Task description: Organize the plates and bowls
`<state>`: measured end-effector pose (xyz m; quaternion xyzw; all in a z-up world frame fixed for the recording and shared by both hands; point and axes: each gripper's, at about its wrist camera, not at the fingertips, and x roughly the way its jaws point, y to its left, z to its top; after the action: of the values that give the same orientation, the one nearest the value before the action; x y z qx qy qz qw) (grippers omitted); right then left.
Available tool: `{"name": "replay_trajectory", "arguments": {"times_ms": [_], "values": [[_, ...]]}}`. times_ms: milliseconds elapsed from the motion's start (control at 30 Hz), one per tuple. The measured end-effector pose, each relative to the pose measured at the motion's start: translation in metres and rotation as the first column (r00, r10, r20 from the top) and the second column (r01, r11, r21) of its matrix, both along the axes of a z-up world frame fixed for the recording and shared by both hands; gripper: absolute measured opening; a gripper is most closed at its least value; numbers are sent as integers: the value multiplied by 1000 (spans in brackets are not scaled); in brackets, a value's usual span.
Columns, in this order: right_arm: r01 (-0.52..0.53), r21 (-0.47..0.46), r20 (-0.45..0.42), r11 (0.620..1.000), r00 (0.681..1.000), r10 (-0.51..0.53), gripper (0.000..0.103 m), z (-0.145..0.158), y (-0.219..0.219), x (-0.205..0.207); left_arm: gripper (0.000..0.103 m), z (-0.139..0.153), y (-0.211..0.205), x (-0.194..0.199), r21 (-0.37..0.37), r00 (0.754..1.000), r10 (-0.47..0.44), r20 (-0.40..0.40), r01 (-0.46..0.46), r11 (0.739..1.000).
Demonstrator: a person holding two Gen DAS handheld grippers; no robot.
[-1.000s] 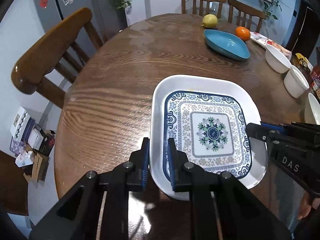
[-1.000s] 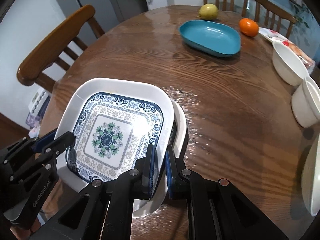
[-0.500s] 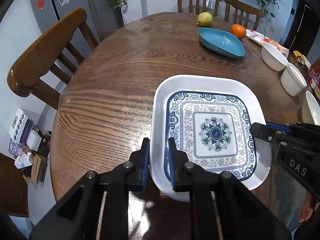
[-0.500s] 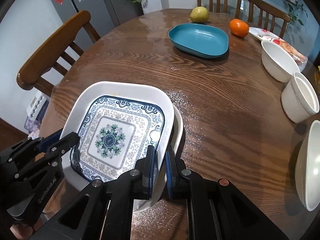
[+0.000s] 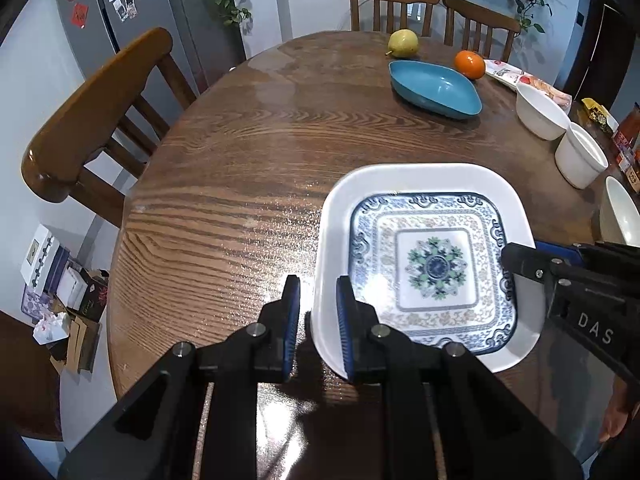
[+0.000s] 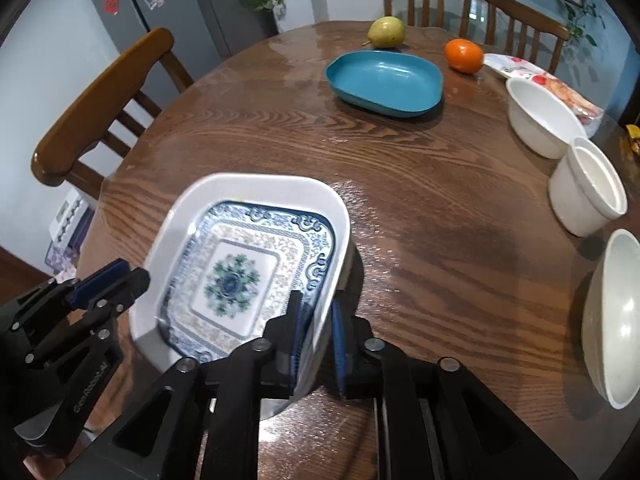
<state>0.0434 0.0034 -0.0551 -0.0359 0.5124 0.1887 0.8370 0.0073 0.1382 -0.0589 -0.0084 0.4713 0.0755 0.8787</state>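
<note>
- Left wrist view: the patterned plate point(image 5: 432, 264) is seen lying on the table point(image 5: 240, 168), its left rim between the pads of the left tongs point(image 5: 318, 308); these jaws are nearly shut, and whether the pads press cannot be told. A blue dish point(image 5: 434, 88) and white bowls point(image 5: 540, 114) stand empty, well apart.
- Right wrist view: the plate's right rim is straddled by the right tongs point(image 6: 316, 334), whose jaws are opening, presumably to release it. The plate is shown empty.
</note>
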Motion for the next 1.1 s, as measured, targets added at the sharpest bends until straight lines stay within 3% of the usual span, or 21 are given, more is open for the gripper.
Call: {"name": "replay_trajectory", "arguments": {"times_ms": [100, 133, 233, 333, 467, 567, 867, 1100], "values": [[3, 22, 2, 1000, 1000, -4, 17, 3, -4, -2, 17, 5, 0, 0, -5, 1000, 2, 8, -1, 1000], [3, 19, 10, 1000, 1000, -4, 17, 5, -4, -3, 24, 5, 0, 0, -7, 1000, 3, 10, -2, 1000], [-3, 24, 43, 1000, 999, 2, 18, 13, -5, -8, 58, 12, -2, -1, -12, 1000, 3, 26, -3, 1000], [-9, 17, 86, 1000, 996, 8, 19, 23, -5, -12, 64, 19, -5, -2, -17, 999, -1, 45, 2, 1000], [-5, 20, 142, 1000, 990, 2, 48, 37, -9, -18, 78, 28, -10, -1, -23, 998, -12, 65, 13, 1000], [7, 21, 188, 1000, 982, -11, 56, 47, -14, -22, 82, 34, -14, 2, -33, 997, -23, 75, 25, 999], [45, 40, 220, 998, 974, -52, 56, 63, -35, -16, 96, 53, -27, 20, -30, 993, -60, 101, 63, 998], [106, 50, 236, 993, 965, -115, 56, 77, -62, -4, 100, 78, -40, 52, -22, 984, -116, 134, 120, 992]]}}
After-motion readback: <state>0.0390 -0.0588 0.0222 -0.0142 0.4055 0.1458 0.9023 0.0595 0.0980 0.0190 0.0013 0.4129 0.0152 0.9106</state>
